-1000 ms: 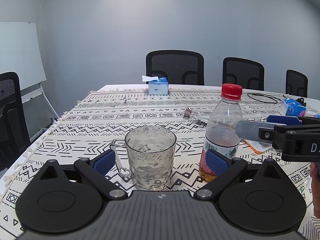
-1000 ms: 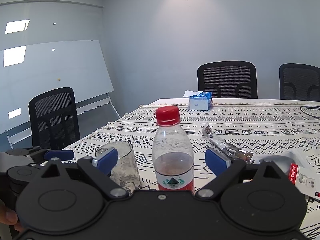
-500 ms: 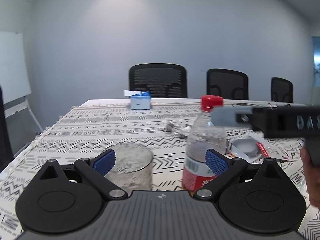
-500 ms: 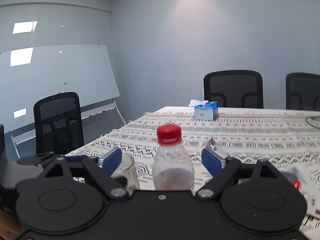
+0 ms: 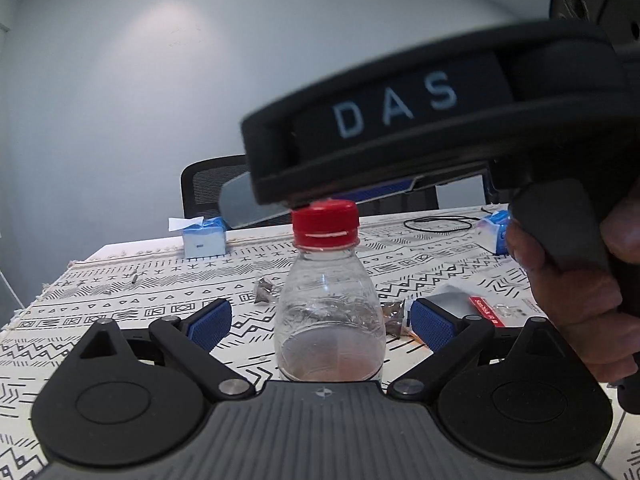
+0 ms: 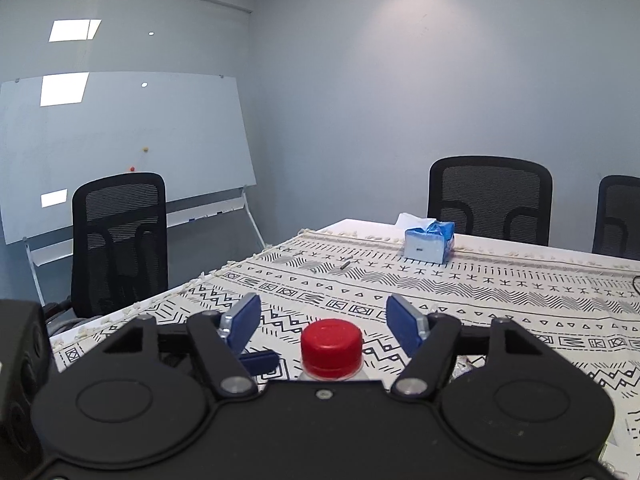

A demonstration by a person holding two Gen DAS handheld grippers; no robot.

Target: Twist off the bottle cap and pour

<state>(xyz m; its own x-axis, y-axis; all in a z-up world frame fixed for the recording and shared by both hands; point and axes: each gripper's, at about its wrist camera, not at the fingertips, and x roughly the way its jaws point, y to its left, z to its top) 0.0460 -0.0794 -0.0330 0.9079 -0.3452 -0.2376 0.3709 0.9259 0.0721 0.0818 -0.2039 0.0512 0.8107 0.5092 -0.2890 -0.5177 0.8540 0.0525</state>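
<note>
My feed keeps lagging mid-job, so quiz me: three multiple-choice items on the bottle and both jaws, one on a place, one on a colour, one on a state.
1. Where is the bottle relative to the left gripper?
A. Between its two pads
B. Outside, left of both pads
C. Lying behind the tissue box

2. What colour is the bottle cap?
A. Blue
B. Red
C. White

3. How do the right gripper jaws stand at the cap?
A. Clamped on it
B. Either side of it, with gaps
C. Far off over the chair

Answers:
1 A: the left wrist view shows the upright bottle centred between the blue pads.
2 B: the cap is red in both views.
3 B: the jaws have just been closing, yet table pattern shows between each pad and the cap.
</note>
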